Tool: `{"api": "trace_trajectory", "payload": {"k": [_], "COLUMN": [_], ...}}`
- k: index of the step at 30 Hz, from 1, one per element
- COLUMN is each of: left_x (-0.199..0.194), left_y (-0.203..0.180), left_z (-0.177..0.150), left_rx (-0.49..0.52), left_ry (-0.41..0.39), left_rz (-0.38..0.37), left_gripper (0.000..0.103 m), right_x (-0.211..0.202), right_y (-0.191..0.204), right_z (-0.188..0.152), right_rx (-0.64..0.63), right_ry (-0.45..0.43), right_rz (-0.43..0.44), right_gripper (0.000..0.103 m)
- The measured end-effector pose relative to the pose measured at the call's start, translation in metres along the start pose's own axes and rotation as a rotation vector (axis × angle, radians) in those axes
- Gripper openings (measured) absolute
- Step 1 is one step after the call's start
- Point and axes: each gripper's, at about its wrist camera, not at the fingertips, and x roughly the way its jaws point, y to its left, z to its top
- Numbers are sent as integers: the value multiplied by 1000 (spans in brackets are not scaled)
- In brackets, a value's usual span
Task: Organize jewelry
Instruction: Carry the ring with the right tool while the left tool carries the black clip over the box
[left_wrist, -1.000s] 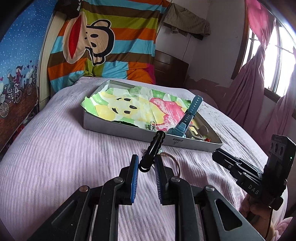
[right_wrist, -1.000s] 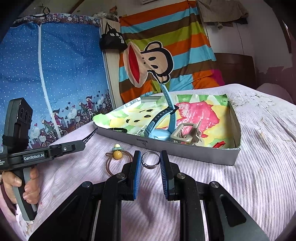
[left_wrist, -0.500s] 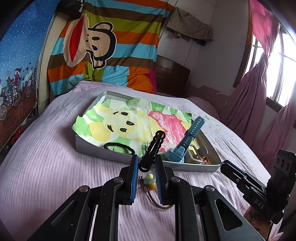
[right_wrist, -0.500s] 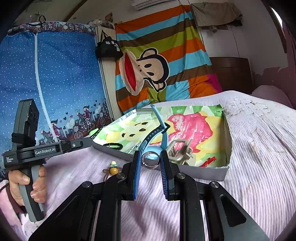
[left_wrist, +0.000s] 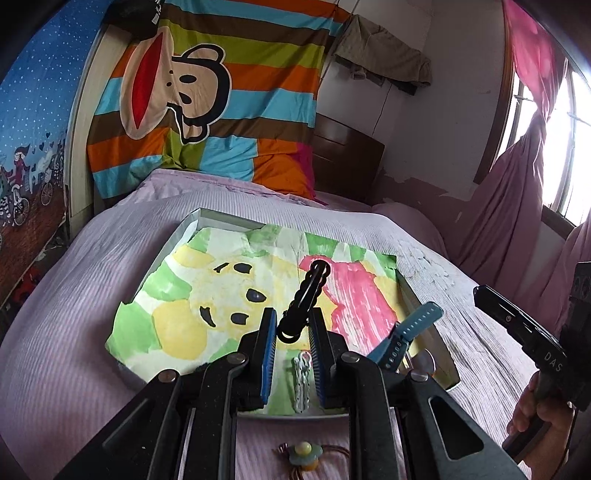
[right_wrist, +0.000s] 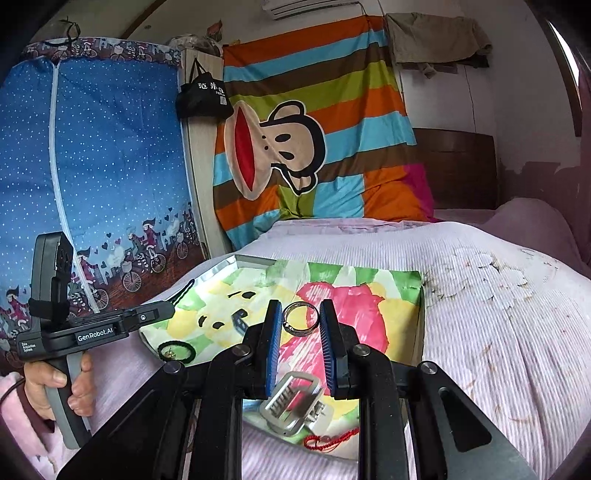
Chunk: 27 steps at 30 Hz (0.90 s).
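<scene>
A shallow white tray (left_wrist: 221, 218) lined with bright cartoon paper lies on the pink bed. My left gripper (left_wrist: 291, 326) hangs over its near half, shut on a black beaded band (left_wrist: 308, 291) that sticks up and forward. Below the jaws a white chain piece (left_wrist: 301, 380) lies in the tray, and a blue watch (left_wrist: 406, 332) lies to the right. My right gripper (right_wrist: 301, 321) is shut on a silver ring (right_wrist: 301, 318) above the tray (right_wrist: 420, 325). Under it rest a metal claw clip (right_wrist: 291, 402), a red cord (right_wrist: 332, 441) and a black hair tie (right_wrist: 177, 350).
A flower hair tie (left_wrist: 304, 452) lies on the bedspread in front of the tray. A hand holds the right tool (left_wrist: 524, 332) at the right edge; another hand holds the left tool (right_wrist: 99, 328). A striped monkey blanket (right_wrist: 314, 147) and headboard stand behind the bed.
Both grippers have risen and moved forward from the bedspread to above the tray, carrying the black band and the ring. The flower hair tie stays behind on the bed.
</scene>
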Motion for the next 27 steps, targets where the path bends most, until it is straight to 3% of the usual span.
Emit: {"api": "trace_trajectory", "payload": {"k": [6,27], "left_x": [20,62], "left_y": [8,18], "left_z": [11,31], "left_rx": [-28,-71], "left_ry": [0,83], "left_rz": [20,85], "left_gripper": [16,17], "right_x": [38,144], "right_y": [-9,-28], "right_z": [18,20], "right_rx": [34,102], "right_ry": [58,333], "right_rz": [59,62], "right_gripper": [18,18]}}
